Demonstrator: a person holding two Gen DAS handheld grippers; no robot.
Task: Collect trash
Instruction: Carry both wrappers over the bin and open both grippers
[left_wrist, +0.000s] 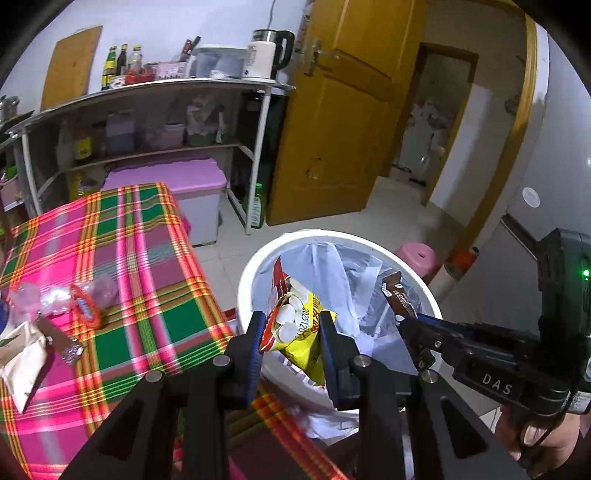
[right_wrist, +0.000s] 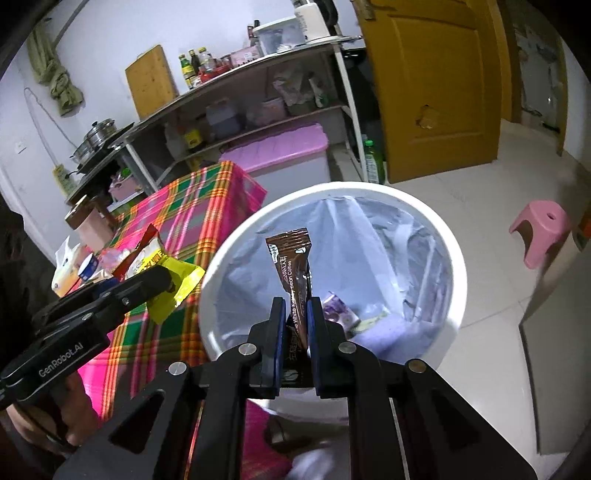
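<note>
A yellow snack bag (left_wrist: 295, 325) is clamped in the left gripper (left_wrist: 293, 332) and a brown coffee sachet (right_wrist: 291, 273) in the right gripper (right_wrist: 295, 321), both held over the white bin's rim (right_wrist: 229, 236) so release drops them inside.

white walls (right_wrist: 110, 37) and a pale tiled floor (right_wrist: 480, 192). a metal shelf rack (left_wrist: 147, 110) stands at the far left wall, an open yellow wooden door (left_wrist: 343, 110) to its right. a pink stool (right_wrist: 541, 230) sits on the floor at right.
</note>
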